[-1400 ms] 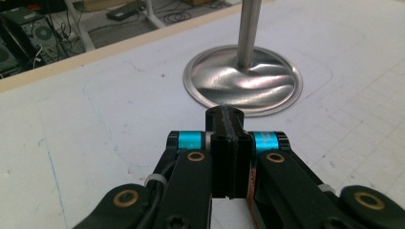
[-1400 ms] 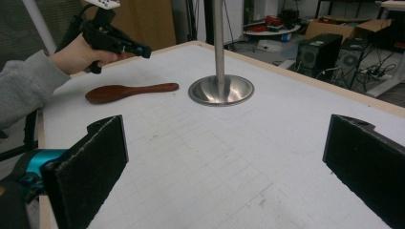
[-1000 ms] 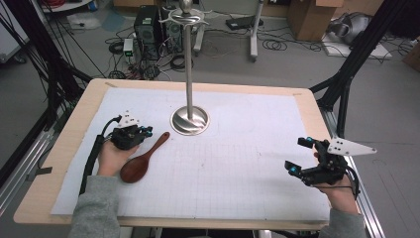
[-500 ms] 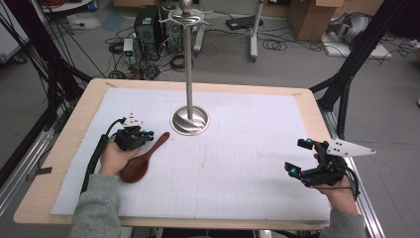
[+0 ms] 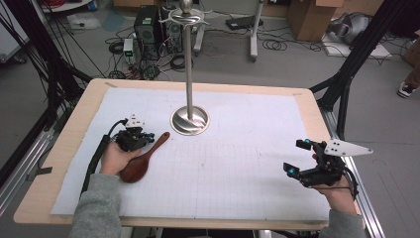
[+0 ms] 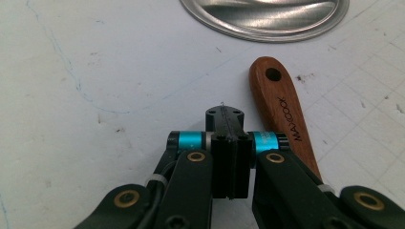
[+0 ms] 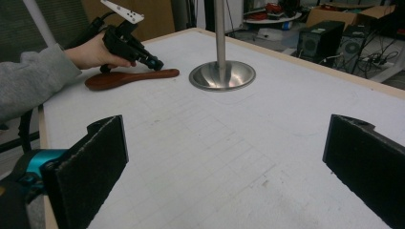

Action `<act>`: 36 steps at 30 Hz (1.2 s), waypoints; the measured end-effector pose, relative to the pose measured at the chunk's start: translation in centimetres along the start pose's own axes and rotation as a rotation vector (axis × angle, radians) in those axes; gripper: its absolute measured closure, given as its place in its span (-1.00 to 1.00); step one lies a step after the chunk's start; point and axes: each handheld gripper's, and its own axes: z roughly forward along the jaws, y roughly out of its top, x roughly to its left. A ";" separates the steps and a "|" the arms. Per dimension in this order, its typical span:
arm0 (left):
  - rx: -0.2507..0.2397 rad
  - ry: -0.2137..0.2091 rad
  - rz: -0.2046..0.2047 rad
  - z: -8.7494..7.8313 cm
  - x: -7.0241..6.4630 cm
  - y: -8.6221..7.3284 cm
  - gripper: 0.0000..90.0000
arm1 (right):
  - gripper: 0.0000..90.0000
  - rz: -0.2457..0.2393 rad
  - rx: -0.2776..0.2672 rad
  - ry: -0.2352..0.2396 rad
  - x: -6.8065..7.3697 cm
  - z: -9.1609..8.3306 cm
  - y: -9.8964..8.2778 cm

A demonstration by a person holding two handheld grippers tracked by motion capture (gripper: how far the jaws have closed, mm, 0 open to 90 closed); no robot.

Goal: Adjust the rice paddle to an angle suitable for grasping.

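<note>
A dark wooden spoon (image 5: 142, 159) lies on the white mat left of centre, with its handle end (image 6: 282, 102) pointing toward the metal stand's round base (image 5: 189, 120). My left gripper (image 5: 146, 137) rests on the mat just beside the handle. Its jaws are pressed together with nothing between them (image 6: 225, 116), and the spoon passes along their right side. My right gripper (image 5: 296, 156) hovers near the table's right edge, its pads (image 7: 102, 152) wide apart and empty. From there the spoon (image 7: 129, 78) and the left gripper (image 7: 154, 63) show far off.
The stand's tall pole (image 5: 188, 64) rises from its base (image 7: 222, 75) at the mat's middle back, topped with hooks. The wooden table rim (image 5: 317, 119) frames the gridded mat. Computers, cables and black frame legs stand on the floor beyond.
</note>
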 end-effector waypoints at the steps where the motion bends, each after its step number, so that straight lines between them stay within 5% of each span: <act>1: 0.002 -0.001 0.004 0.0 0.0 0.0 0.99 | -1.00 0.001 -0.001 0.000 0.0 0.0 0.0; 17: 0.015 -0.040 0.038 -0.1 -0.7 0.1 0.99 | -1.00 0.004 0.016 0.002 -0.2 0.4 -0.1; 36: 0.073 -0.051 0.141 -0.5 -1.9 0.4 0.99 | -1.00 0.009 0.005 0.011 -0.6 0.7 0.1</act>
